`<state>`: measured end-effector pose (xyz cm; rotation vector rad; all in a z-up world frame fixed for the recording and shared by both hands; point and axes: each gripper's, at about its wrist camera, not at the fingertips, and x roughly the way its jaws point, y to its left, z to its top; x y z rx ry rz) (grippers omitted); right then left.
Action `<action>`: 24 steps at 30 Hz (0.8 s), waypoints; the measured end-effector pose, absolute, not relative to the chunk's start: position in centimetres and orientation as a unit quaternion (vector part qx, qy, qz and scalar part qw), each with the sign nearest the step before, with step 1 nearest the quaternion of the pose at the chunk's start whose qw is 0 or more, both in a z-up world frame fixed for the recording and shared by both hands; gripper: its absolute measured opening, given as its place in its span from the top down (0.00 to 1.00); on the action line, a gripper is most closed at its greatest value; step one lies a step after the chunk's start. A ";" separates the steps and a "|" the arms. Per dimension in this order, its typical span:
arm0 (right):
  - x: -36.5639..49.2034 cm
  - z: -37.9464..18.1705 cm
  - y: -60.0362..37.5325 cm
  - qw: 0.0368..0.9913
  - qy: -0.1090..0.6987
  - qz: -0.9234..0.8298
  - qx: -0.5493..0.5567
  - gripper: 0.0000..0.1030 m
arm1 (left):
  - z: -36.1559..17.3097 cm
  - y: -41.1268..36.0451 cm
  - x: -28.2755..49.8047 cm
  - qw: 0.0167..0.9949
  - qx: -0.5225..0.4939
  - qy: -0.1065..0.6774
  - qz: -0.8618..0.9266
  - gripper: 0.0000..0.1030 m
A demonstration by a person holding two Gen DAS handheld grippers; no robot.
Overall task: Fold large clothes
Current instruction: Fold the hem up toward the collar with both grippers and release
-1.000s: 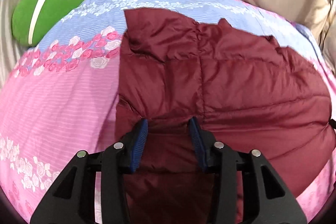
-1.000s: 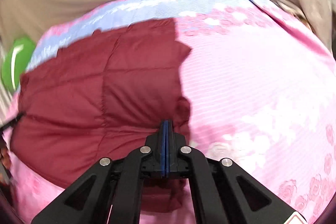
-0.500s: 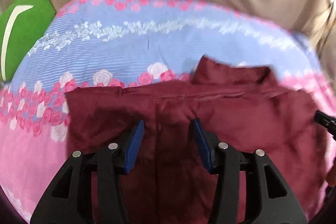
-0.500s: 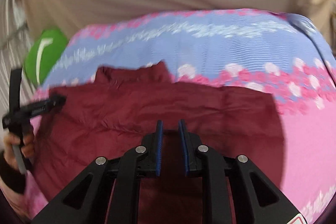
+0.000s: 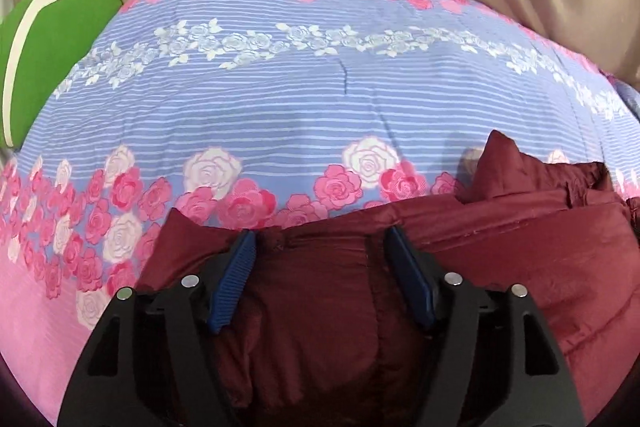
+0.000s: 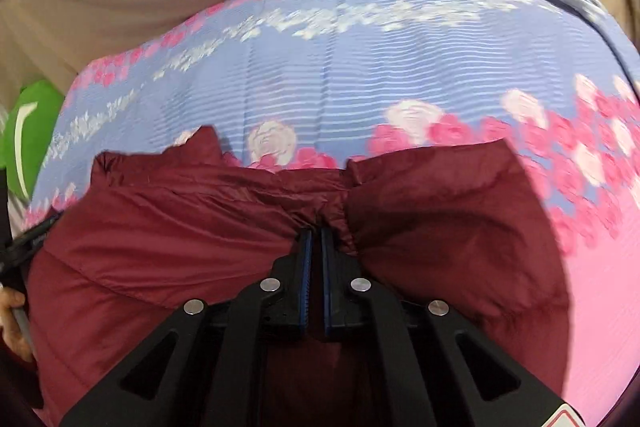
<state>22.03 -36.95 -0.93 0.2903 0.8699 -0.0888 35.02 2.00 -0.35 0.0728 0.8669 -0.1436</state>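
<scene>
Bedroom, floral bedspread (image 5: 304, 99), green pillow (image 5: 60, 39)

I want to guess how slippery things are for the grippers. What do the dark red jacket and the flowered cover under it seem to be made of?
Dark red jacket: looks like thin, smooth synthetic shell, probably nylon or polyester, over puffy filling; it has a soft sheen, stitched panels and fine crinkles.
Flowered cover: looks like matte woven cloth, perhaps cotton, printed with stripes and roses; no shine, shallow soft creases.

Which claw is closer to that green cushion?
The left claw. The green cushion lies off to its left beyond the jacket; the right claw, shut on the jacket's edge, is farther along.
</scene>
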 end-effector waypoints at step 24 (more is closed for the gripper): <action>4.3 -0.7 -39.4 0.897 0.398 -0.162 0.106 0.97 | 0.8 5.2 19.6 0.910 0.066 0.405 -0.054 0.23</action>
